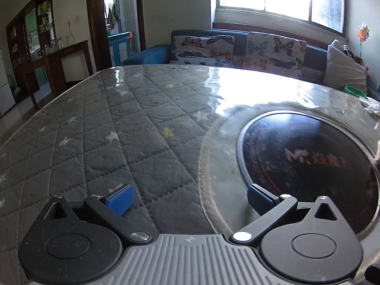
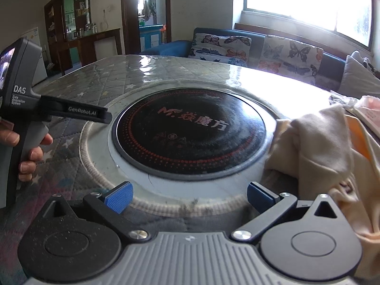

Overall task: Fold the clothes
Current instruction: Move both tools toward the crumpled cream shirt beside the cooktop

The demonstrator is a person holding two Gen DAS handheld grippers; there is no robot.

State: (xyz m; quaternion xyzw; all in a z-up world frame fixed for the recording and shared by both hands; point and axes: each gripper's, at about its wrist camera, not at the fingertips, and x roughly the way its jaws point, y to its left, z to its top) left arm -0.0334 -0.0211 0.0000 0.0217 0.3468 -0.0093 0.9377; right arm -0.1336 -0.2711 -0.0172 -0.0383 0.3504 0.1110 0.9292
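A crumpled cream garment [image 2: 318, 152] lies on the right side of the table, just right of my right gripper [image 2: 188, 198], which stands open with nothing between its blue pads [image 2: 118, 198]. The cloth does not touch it. In the left wrist view no garment shows; my left gripper [image 1: 188, 199] hangs open and empty over the grey quilted table cover [image 1: 123, 142]. A hand [image 2: 30, 152] holds that left gripper body [image 2: 26, 95], seen at the left edge of the right wrist view, with its arm reaching toward the black disc.
A round black induction plate [image 2: 190, 133] is set in the table's middle [image 1: 306, 161]. Orange and pink items [image 2: 365, 116] lie behind the garment. A sofa with butterfly cushions [image 1: 204, 47] stands beyond the table under a window. Dark wood shelves [image 1: 45, 38] line the left wall.
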